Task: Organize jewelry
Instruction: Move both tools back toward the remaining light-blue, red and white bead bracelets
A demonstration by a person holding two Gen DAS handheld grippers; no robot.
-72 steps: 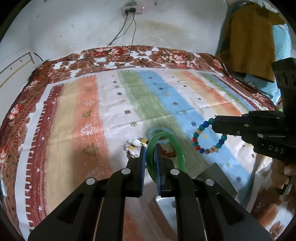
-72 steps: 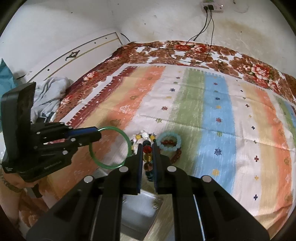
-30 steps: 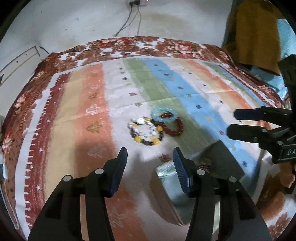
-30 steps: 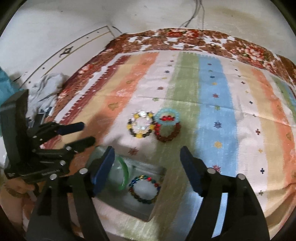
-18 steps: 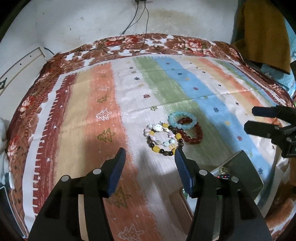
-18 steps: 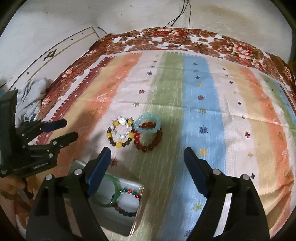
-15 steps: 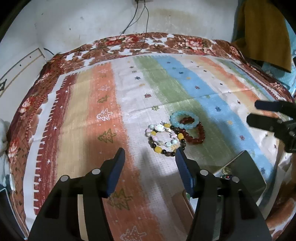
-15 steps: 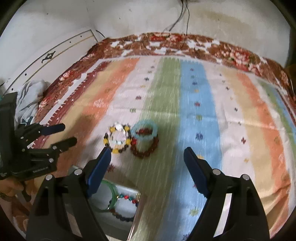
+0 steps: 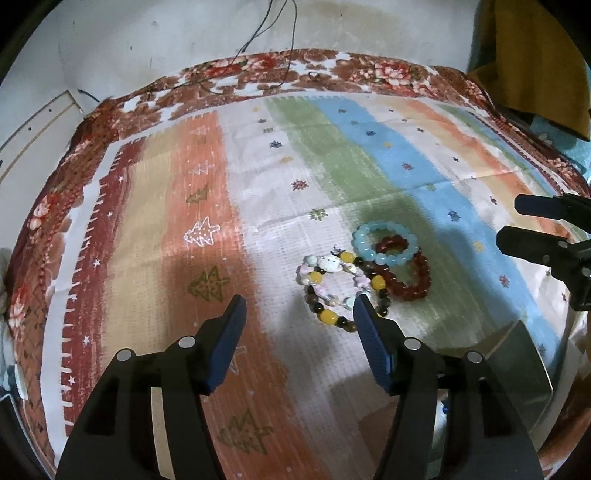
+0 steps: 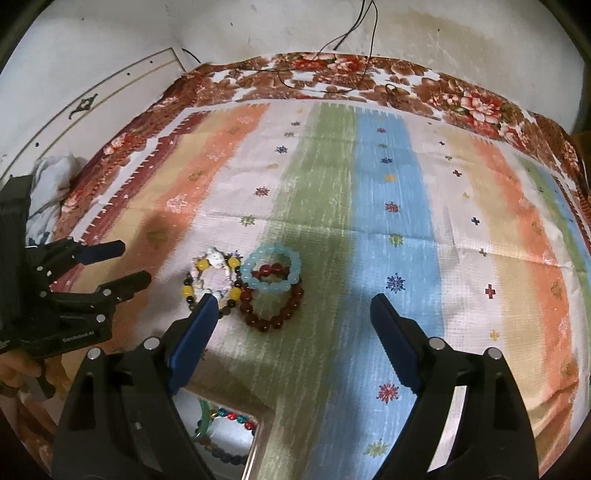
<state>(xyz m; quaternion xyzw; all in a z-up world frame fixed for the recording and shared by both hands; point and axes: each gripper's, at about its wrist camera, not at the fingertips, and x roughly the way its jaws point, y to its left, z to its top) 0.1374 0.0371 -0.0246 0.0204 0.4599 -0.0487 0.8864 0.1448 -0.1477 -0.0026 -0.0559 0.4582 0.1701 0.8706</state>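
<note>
Three bead bracelets lie together on the striped cloth: a light blue one [image 9: 360,242] [image 10: 271,288], a dark red one [image 9: 413,291] [image 10: 266,323] and a yellow, white and dark one [image 9: 316,276] [image 10: 187,291]. My left gripper [image 9: 299,301] [image 10: 135,260] hangs just short of the yellow one, jaws opening, nothing between them. Over the dark red one, my right gripper [image 10: 293,299] [image 9: 509,219] is opening wide and is also empty. Below it, a grey box [image 10: 258,435] [image 9: 517,354] holds a green bangle [image 10: 205,417] and a multicoloured bead bracelet [image 10: 229,415].
The striped cloth [image 9: 258,184] has a floral border [image 10: 461,99] and ends at a pale wall with hanging cables [image 10: 354,26]. A mustard cloth [image 9: 535,55] hangs at the right. A white garment [image 10: 48,177] lies off the left edge.
The green bangle and the multicoloured bracelet, held before, now lie in the box. Both grippers have opened and moved forward over the cloth toward the three bracelets.
</note>
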